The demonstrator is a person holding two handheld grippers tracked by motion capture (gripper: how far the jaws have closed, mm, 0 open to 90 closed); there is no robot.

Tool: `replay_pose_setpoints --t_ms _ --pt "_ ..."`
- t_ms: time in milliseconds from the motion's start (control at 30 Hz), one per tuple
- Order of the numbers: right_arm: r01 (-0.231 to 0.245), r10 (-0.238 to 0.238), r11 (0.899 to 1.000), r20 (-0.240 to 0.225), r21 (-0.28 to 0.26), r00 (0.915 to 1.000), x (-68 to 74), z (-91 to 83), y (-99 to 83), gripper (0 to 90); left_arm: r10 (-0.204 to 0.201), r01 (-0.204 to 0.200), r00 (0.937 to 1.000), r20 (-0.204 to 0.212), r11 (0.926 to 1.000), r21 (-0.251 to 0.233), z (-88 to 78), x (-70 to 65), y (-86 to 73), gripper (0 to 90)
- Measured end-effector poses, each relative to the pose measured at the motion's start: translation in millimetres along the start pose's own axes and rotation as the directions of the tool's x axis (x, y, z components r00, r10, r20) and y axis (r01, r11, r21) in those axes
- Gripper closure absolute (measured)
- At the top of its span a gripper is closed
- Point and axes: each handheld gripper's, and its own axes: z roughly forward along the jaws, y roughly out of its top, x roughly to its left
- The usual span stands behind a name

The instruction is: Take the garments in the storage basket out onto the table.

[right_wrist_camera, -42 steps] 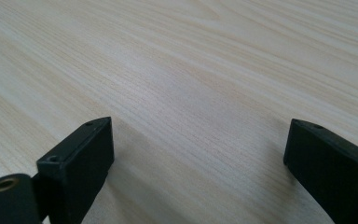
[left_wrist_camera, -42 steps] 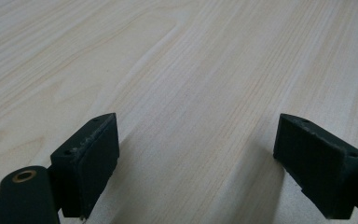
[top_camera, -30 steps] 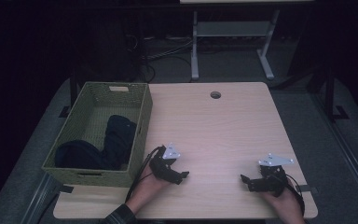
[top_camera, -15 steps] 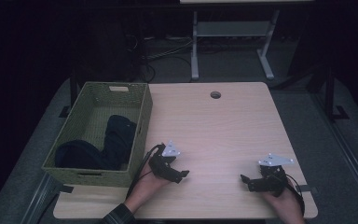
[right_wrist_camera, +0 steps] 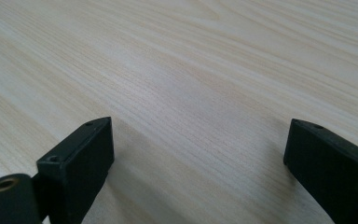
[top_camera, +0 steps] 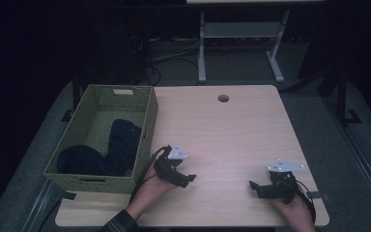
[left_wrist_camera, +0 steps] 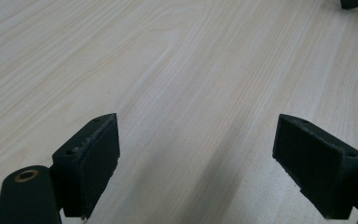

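The dark cloth (top_camera: 118, 145) in the wicker basket (top_camera: 147, 123) lies left of the nearer left tongs (top_camera: 189, 180); both left and right tongs (top_camera: 252, 187) gape empty over the worktop (top_camera: 222, 135).

Two hand-held black grippers
Left gripper (top_camera: 186, 180), right gripper (top_camera: 255, 188): grey three-cornered top plates, black trailing cables, flat rectangular jaws, brass-ringed holes; plaid sleeve (top_camera: 118, 224).

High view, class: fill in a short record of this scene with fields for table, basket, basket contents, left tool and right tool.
table: light wood table, round hole near far edge
basket: green woven basket on the table's left side
basket contents: dark cloth
left tool: left tool, open, beside the basket, holds nothing
right tool: right tool, open, near front right corner, holds nothing
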Motion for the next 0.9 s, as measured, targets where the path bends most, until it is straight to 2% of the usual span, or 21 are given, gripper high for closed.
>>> replay_pose_setpoints --t_ms 233,533,567,900 --pt "-0.001 0.001 1.0 0.0 0.0 1.0 0.0 0.0 0.0 8.0 -0.01 0.01 0.9998 0.018 0.9999 -0.004 -3.7 1.7 3.3 14.3" --pt "0.0 0.0 1.0 0.0 0.0 1.0 0.0 0.0 0.0 8.0 0.001 -0.001 0.9996 0.028 1.0 0.005 -8.8 1.5 8.9 14.3" --pt "-0.001 0.001 1.0 0.0 0.0 1.0 0.0 0.0 0.0 8.0 -0.006 0.006 0.9992 0.039 1.0 0.001 -9.9 1.9 9.7 14.7" --pt "0.0 0.0 1.0 0.0 0.0 1.0 0.0 0.0 0.0 8.0 0.003 -0.003 0.9994 0.036 0.9999 0.011 -13.4 2.4 16.1 14.6"
